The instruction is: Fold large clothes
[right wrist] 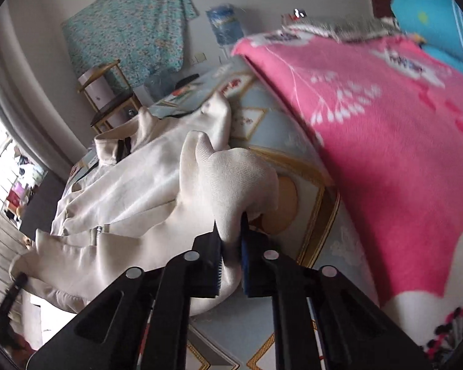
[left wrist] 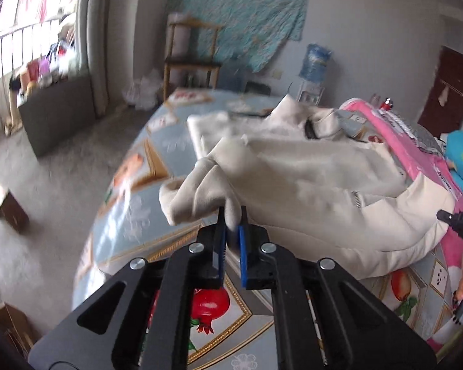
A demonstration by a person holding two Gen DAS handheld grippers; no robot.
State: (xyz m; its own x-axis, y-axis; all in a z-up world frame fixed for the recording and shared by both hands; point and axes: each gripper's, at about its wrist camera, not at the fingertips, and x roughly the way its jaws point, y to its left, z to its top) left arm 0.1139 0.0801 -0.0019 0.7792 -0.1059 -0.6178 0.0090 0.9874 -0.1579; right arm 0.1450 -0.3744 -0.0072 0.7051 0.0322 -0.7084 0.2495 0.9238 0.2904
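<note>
A large cream zip jacket [left wrist: 308, 178] lies bunched on the bed with the patterned blue sheet [left wrist: 132, 215]. My left gripper [left wrist: 232, 215] is shut on a fold of the jacket's cuff end, lifted off the sheet. In the right wrist view the same jacket [right wrist: 132, 182] spreads to the left, collar at the far end. There my right gripper [right wrist: 231, 228] is shut on a thick knit fold of cream cloth. The tip of the right gripper [left wrist: 456, 222] shows at the left wrist view's right edge.
A pink blanket [right wrist: 385, 141] covers the bed's right side, with a blue pillow [right wrist: 432, 21] behind it. A wooden stool [left wrist: 191, 61], a water dispenser [left wrist: 314, 64] and a teal cloth on the wall stand beyond the bed. A grey cabinet [left wrist: 55, 114] sits by the window.
</note>
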